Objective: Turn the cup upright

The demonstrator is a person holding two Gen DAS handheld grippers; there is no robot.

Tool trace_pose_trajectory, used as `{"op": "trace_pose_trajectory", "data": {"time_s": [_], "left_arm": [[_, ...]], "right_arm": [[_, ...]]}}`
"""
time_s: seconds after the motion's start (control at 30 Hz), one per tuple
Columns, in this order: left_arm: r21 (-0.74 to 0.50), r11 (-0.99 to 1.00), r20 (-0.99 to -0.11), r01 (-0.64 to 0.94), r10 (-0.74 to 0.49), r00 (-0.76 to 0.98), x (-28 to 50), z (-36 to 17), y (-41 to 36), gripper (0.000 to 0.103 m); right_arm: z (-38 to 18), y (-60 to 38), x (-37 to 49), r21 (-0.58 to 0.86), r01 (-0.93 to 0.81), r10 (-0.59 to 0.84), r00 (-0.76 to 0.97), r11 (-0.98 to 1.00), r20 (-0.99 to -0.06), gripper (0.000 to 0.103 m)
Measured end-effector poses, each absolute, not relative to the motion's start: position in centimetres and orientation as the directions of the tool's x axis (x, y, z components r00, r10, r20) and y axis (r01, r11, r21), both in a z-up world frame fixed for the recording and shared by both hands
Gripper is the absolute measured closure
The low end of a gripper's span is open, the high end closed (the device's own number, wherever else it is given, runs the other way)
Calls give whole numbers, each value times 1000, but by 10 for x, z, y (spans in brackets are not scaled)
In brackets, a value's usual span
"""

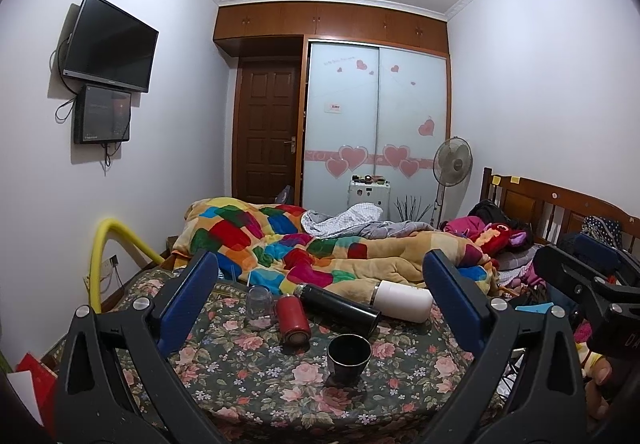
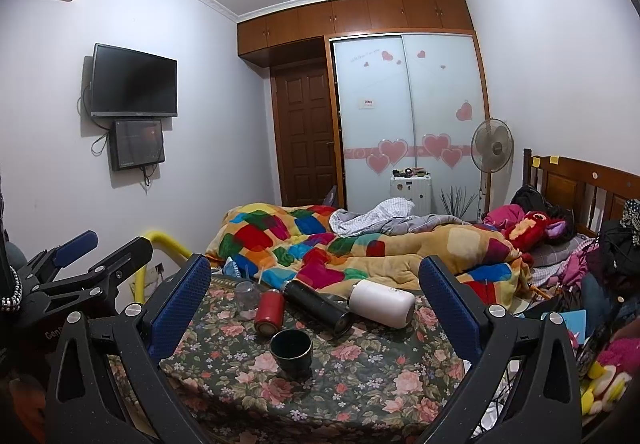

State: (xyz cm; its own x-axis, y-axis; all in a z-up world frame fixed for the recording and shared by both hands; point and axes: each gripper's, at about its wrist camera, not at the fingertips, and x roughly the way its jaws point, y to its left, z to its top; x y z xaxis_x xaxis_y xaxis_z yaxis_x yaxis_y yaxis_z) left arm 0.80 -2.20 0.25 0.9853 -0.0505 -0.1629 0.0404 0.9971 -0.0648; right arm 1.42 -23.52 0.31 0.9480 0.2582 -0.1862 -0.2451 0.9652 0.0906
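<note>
A small black cup (image 1: 349, 358) stands upright, mouth up, on the floral cloth (image 1: 248, 372); it also shows in the right wrist view (image 2: 291, 352). Behind it a red can (image 1: 293, 320) (image 2: 269, 311), a black flask (image 1: 337, 306) (image 2: 318, 306) and a white flask (image 1: 402, 300) (image 2: 382, 302) lie on their sides. A clear glass (image 1: 260, 306) (image 2: 247, 296) stands mouth down at the left. My left gripper (image 1: 320, 308) is open and empty, short of the cup. My right gripper (image 2: 316, 308) is open and empty, also short of it.
A colourful patchwork quilt (image 1: 312, 248) is heaped right behind the bottles. Clothes and toys (image 2: 600, 284) are piled at the right by the wooden headboard. A yellow pipe (image 1: 100, 256) curves up at the left. The other gripper shows at each view's side.
</note>
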Motion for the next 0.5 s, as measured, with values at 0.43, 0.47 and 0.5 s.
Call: {"op": "trace_pose_trajectory", "data": {"time_s": [0.43,0.47,0.5], "left_arm": [[-75,996,-175,44,-57,983,12,4,-20,0],[-77,996,-175,45,-58,983,12,4,-20,0],[-79,996,-175,45,-58,983,12,3,-20,0]], "right_arm": [[4,-236,16,92,-243,256,948,966,-190,0],[4,-236,16,91,-242,255,948,966,-189,0],[3,-235,17,89,-241,254,948,966,-190,0]]}}
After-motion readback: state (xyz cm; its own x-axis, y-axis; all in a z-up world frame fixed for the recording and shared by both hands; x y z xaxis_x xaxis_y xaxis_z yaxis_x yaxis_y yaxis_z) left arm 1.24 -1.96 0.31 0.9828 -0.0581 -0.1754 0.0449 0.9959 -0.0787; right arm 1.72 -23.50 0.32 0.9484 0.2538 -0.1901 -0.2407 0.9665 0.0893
